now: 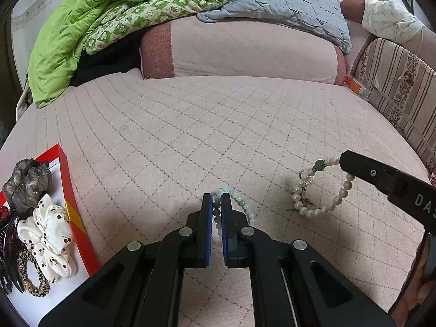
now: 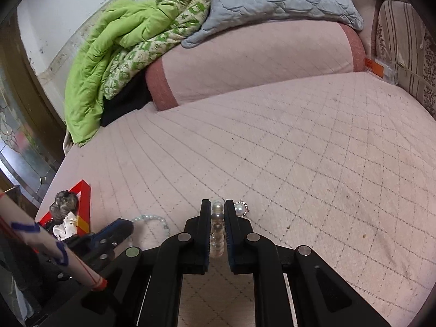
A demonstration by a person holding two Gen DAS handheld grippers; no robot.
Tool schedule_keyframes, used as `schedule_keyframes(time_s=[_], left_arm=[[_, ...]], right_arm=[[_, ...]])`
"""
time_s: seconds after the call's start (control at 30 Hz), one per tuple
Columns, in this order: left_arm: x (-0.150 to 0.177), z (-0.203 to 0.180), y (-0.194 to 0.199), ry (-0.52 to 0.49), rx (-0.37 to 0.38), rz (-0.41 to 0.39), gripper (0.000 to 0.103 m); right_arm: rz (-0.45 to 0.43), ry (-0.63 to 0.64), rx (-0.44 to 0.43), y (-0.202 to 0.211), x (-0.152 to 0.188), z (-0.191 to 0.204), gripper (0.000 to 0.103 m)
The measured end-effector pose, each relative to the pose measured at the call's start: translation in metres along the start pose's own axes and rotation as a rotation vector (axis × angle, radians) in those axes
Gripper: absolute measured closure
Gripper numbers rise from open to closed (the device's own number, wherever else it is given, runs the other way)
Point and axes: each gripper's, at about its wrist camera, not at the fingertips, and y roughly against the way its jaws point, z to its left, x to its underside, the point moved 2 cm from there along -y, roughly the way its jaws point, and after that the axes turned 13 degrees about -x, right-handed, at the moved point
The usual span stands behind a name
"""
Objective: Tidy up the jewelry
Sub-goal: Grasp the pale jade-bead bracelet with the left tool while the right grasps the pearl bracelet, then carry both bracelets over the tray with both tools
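Bracelets are both pinched in closed jaws, pale green bracelet (image 1: pixel 246 207) in your left gripper (image 1: pixel 216 207), pearl bracelet (image 1: pixel 321 190) at three o'clock in your right gripper (image 2: pixel 217 212); thin bead grips may slip before the red tray (image 1: pixel 79 212) at nine o'clock.

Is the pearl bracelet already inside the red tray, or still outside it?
Outside. The pearl bracelet hangs from the right tongs, far from the red tray.
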Motion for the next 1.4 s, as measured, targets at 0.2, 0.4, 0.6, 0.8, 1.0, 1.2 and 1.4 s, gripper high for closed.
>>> schedule_keyframes(time_s=[0.2,0.4,0.6,0.8,1.0,1.2,1.4], left_arm=[[0.000,-0.001,0.000,-0.009,-0.003,-0.005,0.097],[-0.001,0.000,0.003,-0.012,-0.007,-0.014,0.097],[-0.001,0.004,0.007,-0.011,-0.013,-0.024,0.097],[-0.003,0.008,0.010,-0.003,-0.015,-0.028,0.097],[-0.004,0.010,0.014,0.002,-0.016,-0.037,0.097],[-0.002,0.017,0.019,0.007,-0.019,-0.046,0.097],[-0.002,0.026,0.026,0.022,-0.024,-0.054,0.097]], right_arm=[[-0.009,-0.004,-0.005,0.002,-0.003,0.003,0.093],[-0.020,-0.003,-0.018,0.005,-0.005,0.009,0.092],[-0.033,0.000,-0.053,0.010,-0.006,0.017,0.092],[-0.053,0.006,-0.102,0.014,-0.007,0.025,0.092],[-0.046,0.006,-0.105,0.012,-0.005,0.027,0.092],[-0.045,0.018,-0.114,0.011,-0.005,0.035,0.092],[-0.040,0.033,-0.127,0.009,-0.002,0.045,0.092]])
